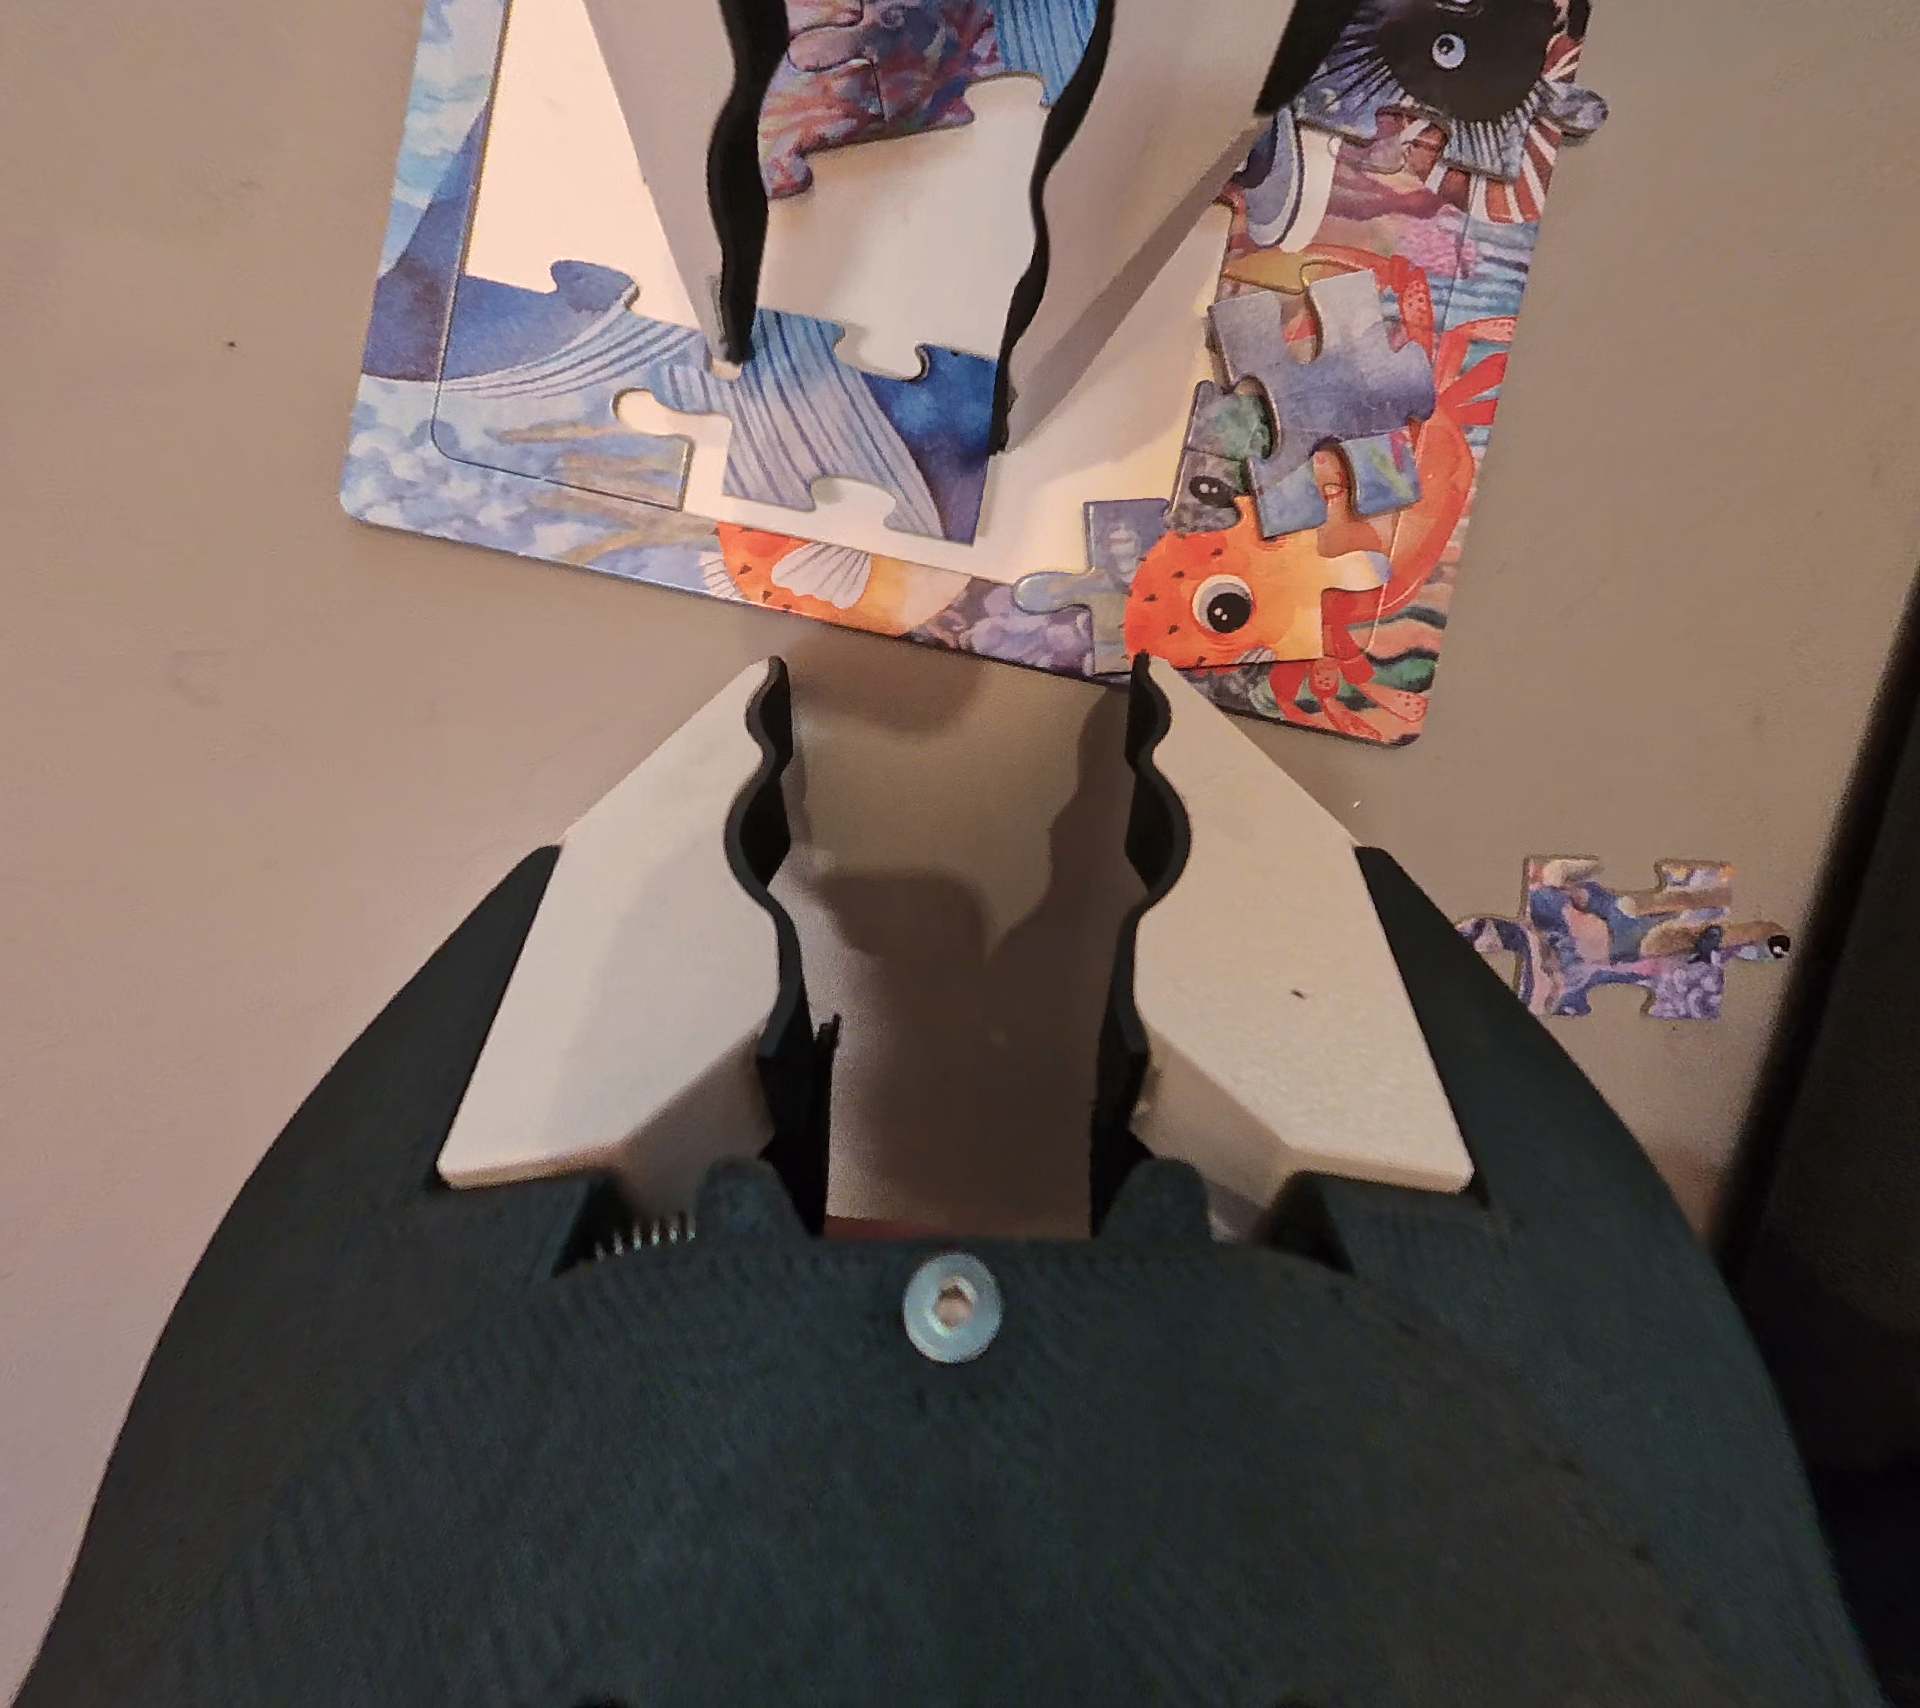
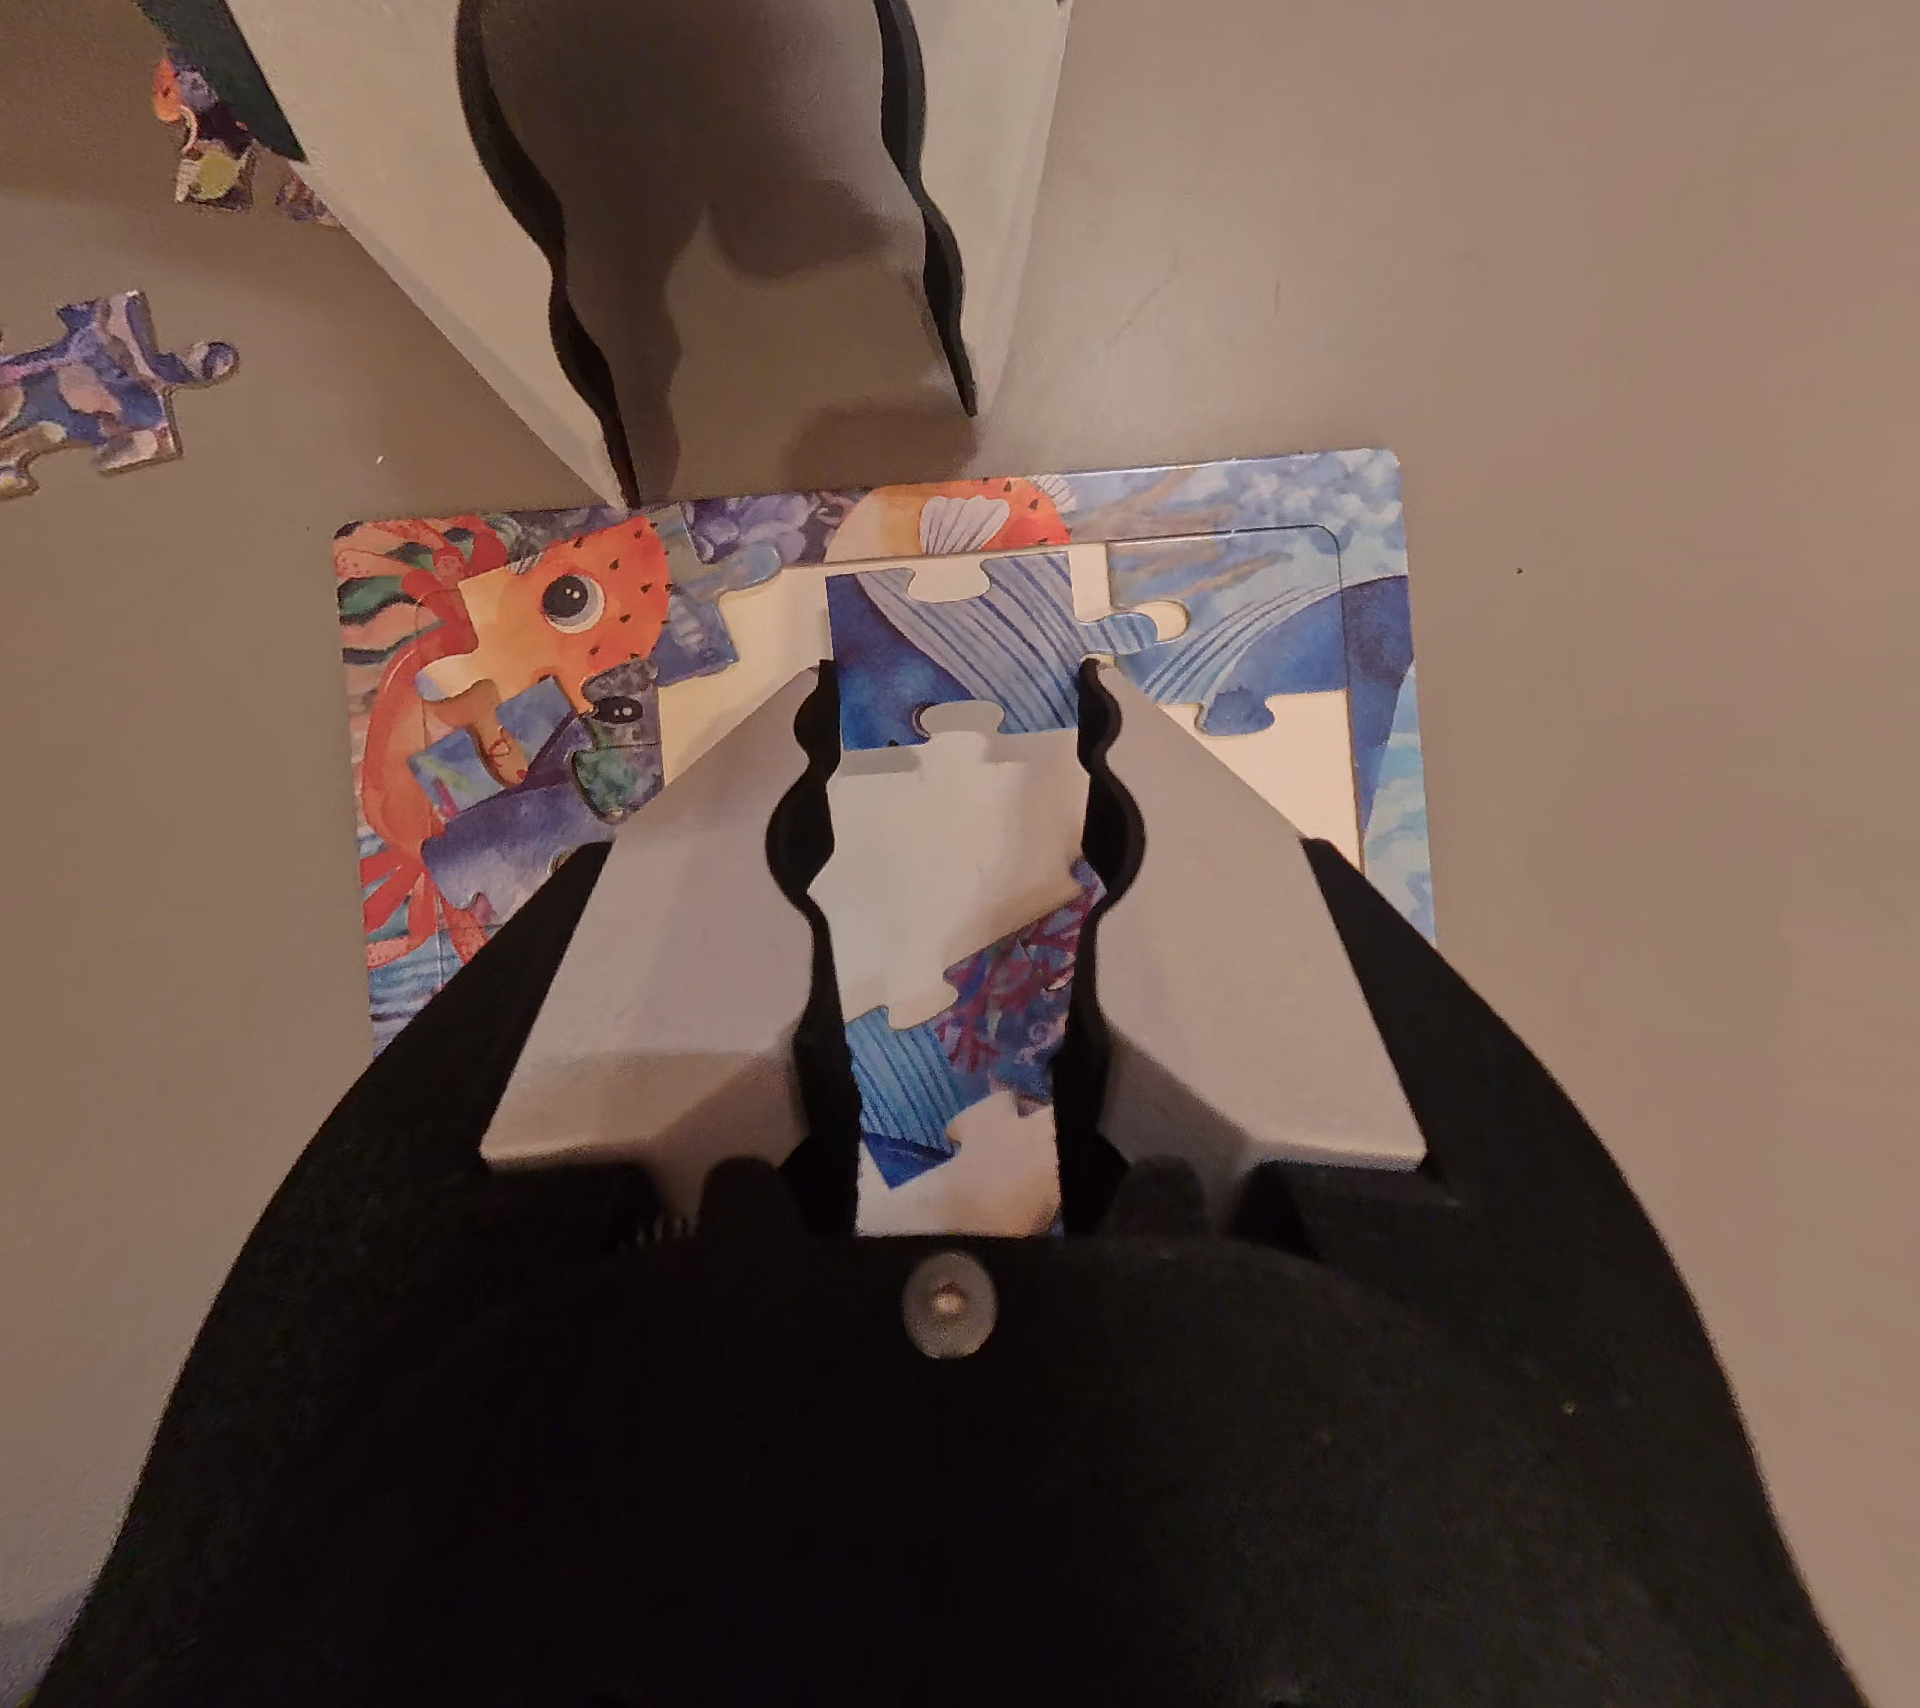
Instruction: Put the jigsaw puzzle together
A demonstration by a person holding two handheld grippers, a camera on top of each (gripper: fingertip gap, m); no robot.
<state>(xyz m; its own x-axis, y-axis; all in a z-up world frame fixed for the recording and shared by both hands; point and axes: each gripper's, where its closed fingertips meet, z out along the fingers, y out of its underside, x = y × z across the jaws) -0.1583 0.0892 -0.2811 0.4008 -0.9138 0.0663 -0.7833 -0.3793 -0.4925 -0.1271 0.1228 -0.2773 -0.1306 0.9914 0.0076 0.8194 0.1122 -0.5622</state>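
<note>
Desk (image 1: 208, 723): plain beige surface carrying the puzzle and the stray pieces.
Puzzle tray (image 2: 1382, 619): a rectangular frame with a printed sea-life border, flat on the desk; much of its white floor is bare.
Blue striped piece (image 2: 966, 650): lies inside the tray near the edge that faces the left tongs, between the two fingertips of the right tongs; whether the tips touch it cannot be told.
Orange fish piece (image 1: 1226, 598): at the tray's corner, among joined pieces of coral and crab.
Grey-blue piece (image 1: 1320, 401): resting crooked on top of the assembled pieces beside the fish.
Black urchin piece (image 1: 1465, 27): at the far corner of the tray, overhanging its edge.
Coral and blue pieces (image 1: 914, 27): a joined cluster in the middle of the tray floor.
Loose purple piece (image 1: 1621, 936): on the desk outside the tray, near the left tongs.
Second loose piece (image 2: 208, 152): farther off on the desk, partly hidden.
Left tongs (image 1: 956, 671): fingers apart, empty, above the bare desk just short of the tray's near edge.
Right tongs (image 2: 956, 671): fingers apart, reaching over the tray from the opposite side, tips down by the blue striped piece.
</note>
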